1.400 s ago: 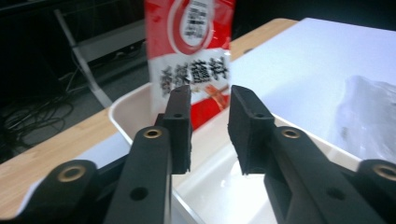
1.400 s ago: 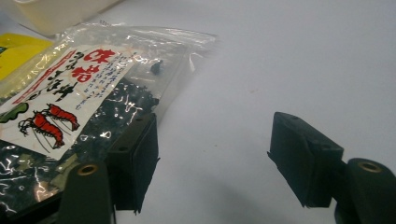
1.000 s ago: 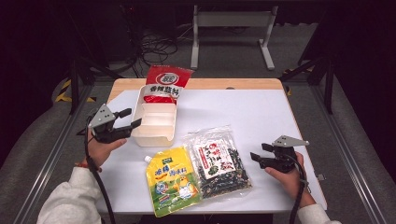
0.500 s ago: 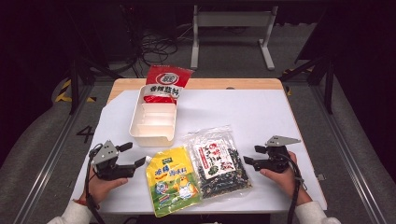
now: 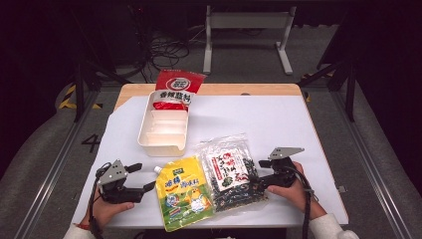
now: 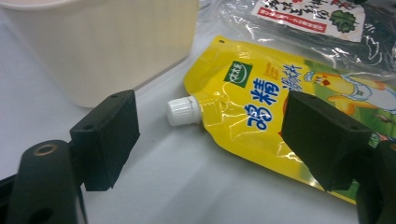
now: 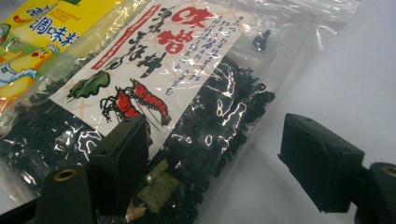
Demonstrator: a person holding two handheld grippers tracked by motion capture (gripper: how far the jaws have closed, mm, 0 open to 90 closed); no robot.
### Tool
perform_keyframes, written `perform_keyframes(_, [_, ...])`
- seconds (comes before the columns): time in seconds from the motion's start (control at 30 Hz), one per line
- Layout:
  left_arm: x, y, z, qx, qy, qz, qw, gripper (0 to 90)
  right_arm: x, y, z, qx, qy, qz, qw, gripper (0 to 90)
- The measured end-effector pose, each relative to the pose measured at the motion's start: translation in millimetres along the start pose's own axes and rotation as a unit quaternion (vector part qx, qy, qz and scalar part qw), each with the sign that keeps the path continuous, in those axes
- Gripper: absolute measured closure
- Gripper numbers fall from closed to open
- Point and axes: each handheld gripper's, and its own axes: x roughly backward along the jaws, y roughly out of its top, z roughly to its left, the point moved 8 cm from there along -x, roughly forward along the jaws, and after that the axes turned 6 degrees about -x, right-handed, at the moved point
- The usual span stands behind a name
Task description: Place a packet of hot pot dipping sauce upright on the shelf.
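Both tongs spread, pinching nothing. Your left tongs [image 5: 142, 177] sit just beside the yellow pouch [image 5: 184, 192], near its white cap [image 6: 183, 111]; your right tongs [image 5: 263, 172] are at the seaweed bag [image 5: 230, 173] edge. Likely a pickup: take the pouch below the cap, jaws level. Count: two pouches on the desk [image 5: 259, 119], one red packet [image 5: 175, 90] in one tray [image 5: 163, 143].

Table top [image 5: 259, 124]: smooth matt white sheet over pale wood, exposed along the far edge. Divided tray [image 5: 164, 128]: cream plastic, satin finish. Yellow spout pouch [image 6: 289, 98]: glossy crinkled film with a ribbed white plastic cap. Seaweed bag [image 7: 196, 93]: clear shiny wrinkled film, paper-like printed label. Red packet [image 5: 176, 88]: glossy. Gripper jaws: matt black plastic.
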Motion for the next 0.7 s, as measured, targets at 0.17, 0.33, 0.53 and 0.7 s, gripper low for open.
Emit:
perform_keyframes(0.17, [0.7, 0.8, -9.9, -0.008, -0.011, 0.0, 0.9999, 19.4, -3.7, -3.1, 10.9, 0.006, 0.026, 0.017, 0.9995, 20.6])
perform_keyframes(0.33, [2.6, 2.1, -12.8, -0.012, -0.01, -0.003, 0.9999, 19.3, -6.6, -6.5, 15.0, 0.004, 0.035, 0.034, 0.9988, 12.8])
perform_keyframes(0.53, [-6.2, 4.9, -18.9, -0.028, -0.025, 0.006, 0.9993, 19.0, -11.5, -8.6, 10.6, -0.024, 0.053, 0.039, 0.9975, 11.6])
perform_keyframes(0.7, [-13.2, 14.0, -26.6, -0.022, -0.051, -0.009, 0.9984, 22.5, -10.5, -8.2, 15.0, -0.039, 0.093, 0.053, 0.9935, 32.9])
